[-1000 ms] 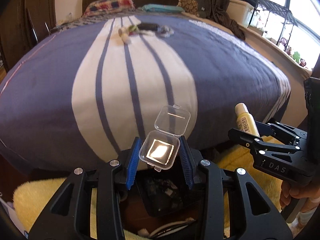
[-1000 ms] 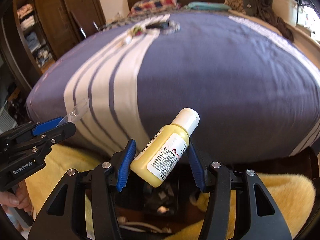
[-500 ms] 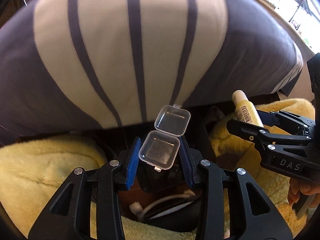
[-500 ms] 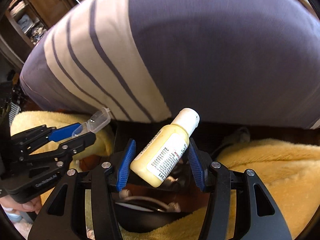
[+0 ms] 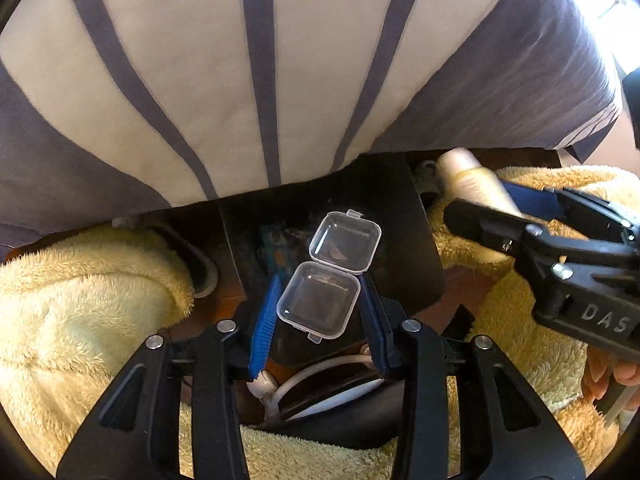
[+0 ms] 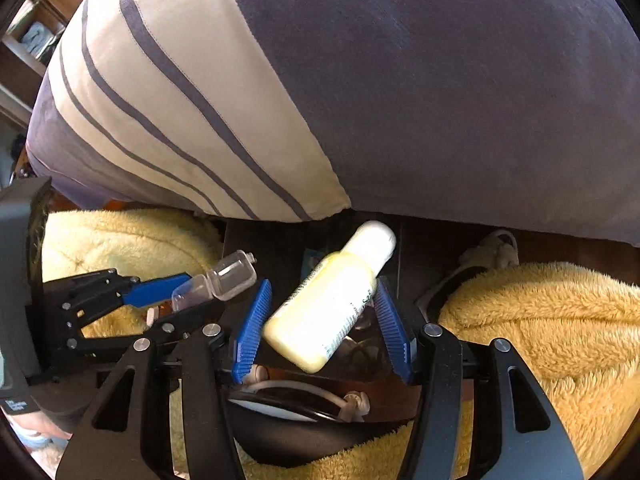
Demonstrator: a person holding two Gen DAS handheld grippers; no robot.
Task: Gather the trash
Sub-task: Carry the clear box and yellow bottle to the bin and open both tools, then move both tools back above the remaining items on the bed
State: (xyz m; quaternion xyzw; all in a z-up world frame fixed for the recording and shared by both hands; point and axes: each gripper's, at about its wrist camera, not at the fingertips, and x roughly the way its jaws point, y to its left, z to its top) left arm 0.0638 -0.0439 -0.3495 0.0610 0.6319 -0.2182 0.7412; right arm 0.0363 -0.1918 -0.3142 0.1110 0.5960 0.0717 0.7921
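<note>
My left gripper (image 5: 318,300) is shut on a small clear plastic hinged case (image 5: 320,300) with its lid (image 5: 346,242) flipped open. It holds the case above a dark bin (image 5: 424,264) on the floor by the bed. My right gripper (image 6: 324,316) is shut on a small yellow bottle (image 6: 328,304) with a white cap (image 6: 374,240), tilted, over the same bin. The right gripper and bottle (image 5: 472,184) also show at the right of the left wrist view. The left gripper and case (image 6: 220,280) show at the left of the right wrist view.
A bed with a grey and cream striped cover (image 5: 256,72) overhangs just beyond the bin. Fluffy yellow fabric (image 5: 80,312) lies on both sides of the bin (image 6: 540,320). White cables and a dark object (image 5: 320,388) lie under the grippers. Wooden shelves (image 6: 24,40) stand far left.
Both grippers tilted down from the bed top toward the floor and moved in over the dark bin. Each keeps hold of its item.
</note>
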